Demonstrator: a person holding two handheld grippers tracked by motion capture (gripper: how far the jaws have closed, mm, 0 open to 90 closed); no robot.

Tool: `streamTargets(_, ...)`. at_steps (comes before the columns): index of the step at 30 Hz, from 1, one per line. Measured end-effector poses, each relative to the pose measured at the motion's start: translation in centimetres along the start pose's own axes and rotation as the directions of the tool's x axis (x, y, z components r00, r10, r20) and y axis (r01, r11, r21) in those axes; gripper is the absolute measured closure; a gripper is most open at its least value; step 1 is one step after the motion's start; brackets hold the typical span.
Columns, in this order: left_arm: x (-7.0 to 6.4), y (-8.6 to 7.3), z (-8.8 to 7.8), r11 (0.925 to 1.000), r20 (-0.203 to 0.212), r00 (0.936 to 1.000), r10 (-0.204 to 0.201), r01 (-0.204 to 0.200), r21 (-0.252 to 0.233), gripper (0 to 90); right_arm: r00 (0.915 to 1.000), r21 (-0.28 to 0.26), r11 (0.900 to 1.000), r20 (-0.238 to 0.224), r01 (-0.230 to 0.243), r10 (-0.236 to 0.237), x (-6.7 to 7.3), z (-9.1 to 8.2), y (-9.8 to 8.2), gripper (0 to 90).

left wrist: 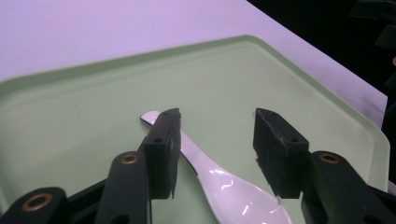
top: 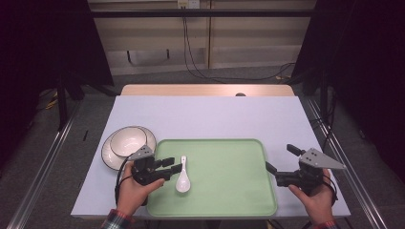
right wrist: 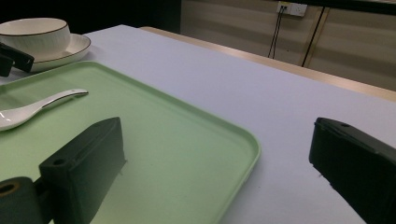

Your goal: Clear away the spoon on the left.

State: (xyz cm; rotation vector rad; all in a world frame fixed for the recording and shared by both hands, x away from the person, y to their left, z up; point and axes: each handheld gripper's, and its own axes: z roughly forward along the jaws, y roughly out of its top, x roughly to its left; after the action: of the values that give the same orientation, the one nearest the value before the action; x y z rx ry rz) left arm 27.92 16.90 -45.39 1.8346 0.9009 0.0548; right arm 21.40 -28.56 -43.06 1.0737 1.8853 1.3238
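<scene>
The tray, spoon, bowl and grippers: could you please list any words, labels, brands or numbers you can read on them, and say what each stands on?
None: no readable text in any view.
The green tray, white spoon, bowl and plate are plain.
The left gripper and right gripper carry no legible marking.
The wall socket is too small to read.

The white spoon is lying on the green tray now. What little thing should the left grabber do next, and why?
Probably lift the left gripper up and away. The glossy white ceramic spoon lies flat on the pale green plastic tray, and in the left gripper view the jaws stand apart on either side of its handle without squeezing it, so it looks already set down.
</scene>
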Motion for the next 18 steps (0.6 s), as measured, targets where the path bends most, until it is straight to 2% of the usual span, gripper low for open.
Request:
streamTargets(3,0.0,0.1,-0.2,1.0000,-0.013,0.9999,0.006,-0.007,-0.006,49.4,1.0000,0.001,1.000,-0.005,0.001,-0.001,0.0,0.0,0.0,3.1)
streamTargets(18,0.3,0.8,-1.3,0.9980,-0.001,0.9999,0.012,-0.012,-0.063,36.8,0.9999,0.006,1.000,-0.014,0.010,-0.010,0.2,0.1,0.0,2.7)
